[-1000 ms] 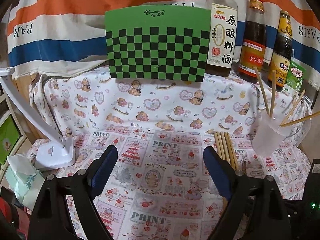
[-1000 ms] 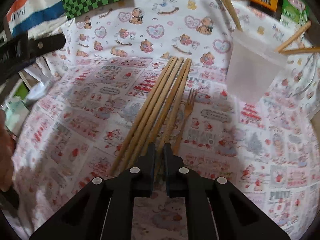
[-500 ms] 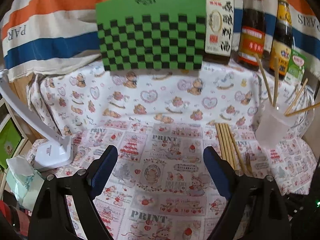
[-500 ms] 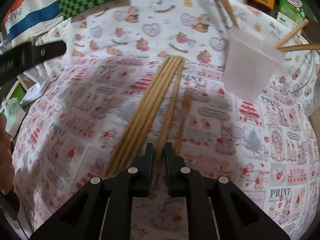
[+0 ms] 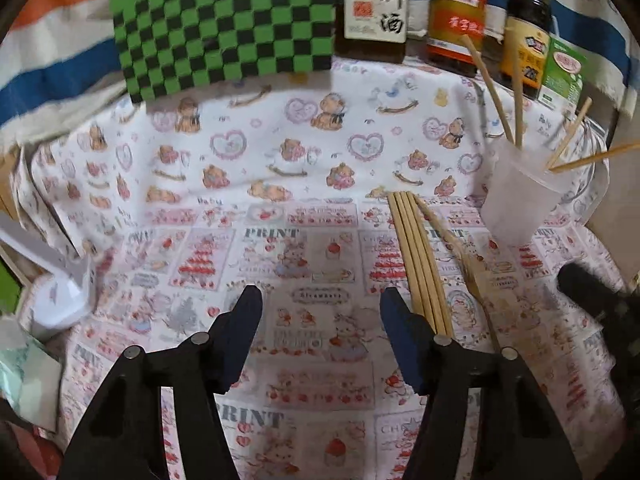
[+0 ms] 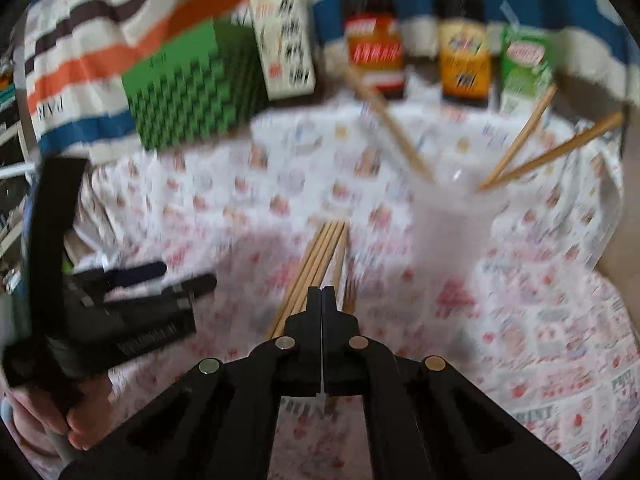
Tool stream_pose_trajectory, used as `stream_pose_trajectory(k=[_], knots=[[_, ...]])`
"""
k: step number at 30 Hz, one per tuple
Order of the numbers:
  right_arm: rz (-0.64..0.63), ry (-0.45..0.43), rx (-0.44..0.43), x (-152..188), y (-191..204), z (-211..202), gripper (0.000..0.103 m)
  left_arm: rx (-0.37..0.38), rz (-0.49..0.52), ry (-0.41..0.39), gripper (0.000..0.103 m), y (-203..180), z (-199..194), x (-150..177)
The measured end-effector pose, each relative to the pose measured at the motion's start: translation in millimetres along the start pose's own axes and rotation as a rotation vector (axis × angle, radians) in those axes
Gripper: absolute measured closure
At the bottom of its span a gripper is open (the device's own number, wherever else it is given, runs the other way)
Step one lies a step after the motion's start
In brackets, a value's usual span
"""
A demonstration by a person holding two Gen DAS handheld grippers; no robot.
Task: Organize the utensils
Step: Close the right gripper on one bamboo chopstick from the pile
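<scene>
We see the right gripper (image 6: 321,292) pressed together on one thin, stiff, light bamboo chopstick (image 5: 448,236) near its end; left gripper (image 5: 320,300) spread, narrowing, nothing between.

"PRINT" on the patterned tablecloth (image 5: 272,234), "料酒" on the white-labelled bottle (image 5: 374,0), other labels blurred

Left wrist view, low over printed tablecloth (image 5: 320,152), angled down toward rear bottles (image 5: 456,20), right wrist view from further right, blurred, facing same back wall, both sharing chopsticks (image 5: 416,256), cup (image 5: 516,204), green checkered board (image 5: 224,28)
</scene>
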State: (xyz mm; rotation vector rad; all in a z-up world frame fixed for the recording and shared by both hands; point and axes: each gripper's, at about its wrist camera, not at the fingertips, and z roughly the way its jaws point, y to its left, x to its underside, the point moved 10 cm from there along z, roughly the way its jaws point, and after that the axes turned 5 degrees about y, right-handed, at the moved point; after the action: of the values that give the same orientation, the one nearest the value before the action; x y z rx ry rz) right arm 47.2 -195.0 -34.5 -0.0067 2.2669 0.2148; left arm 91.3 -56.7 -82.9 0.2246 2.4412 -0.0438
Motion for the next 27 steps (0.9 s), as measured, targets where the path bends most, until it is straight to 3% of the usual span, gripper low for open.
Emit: stream_pose_trajectory(k=[5, 12, 17, 23, 27], knots=[[0.026, 0.006, 0.0, -4.8, -10.1, 0.8, 0.103, -0.004, -0.021, -0.013, 0.043, 5.0, -0.9, -2.8], [0.175, 0.195, -0.102, 15.6, -29.3, 37.5, 0.102, -0.033, -0.034, -0.031, 0.043, 15.1, -3.7, -5.7], [0.11, 0.243, -0.008, 28.6, -29.9, 55.3, 0.097, -0.044, -0.041, -0.039, 0.043, 17.8, -5.8, -6.0], [0.196, 0.308, -0.132, 35.4, -33.2, 66.3, 0.096, -0.046, -0.058, -0.036, 0.043, 21.4, -3.7, -5.7], [0.281, 0.432, -0.218, 45.8, -30.6, 54.2, 0.096, -0.07, -0.056, -0.045, 0.043, 28.0, -1.2, -8.7]])
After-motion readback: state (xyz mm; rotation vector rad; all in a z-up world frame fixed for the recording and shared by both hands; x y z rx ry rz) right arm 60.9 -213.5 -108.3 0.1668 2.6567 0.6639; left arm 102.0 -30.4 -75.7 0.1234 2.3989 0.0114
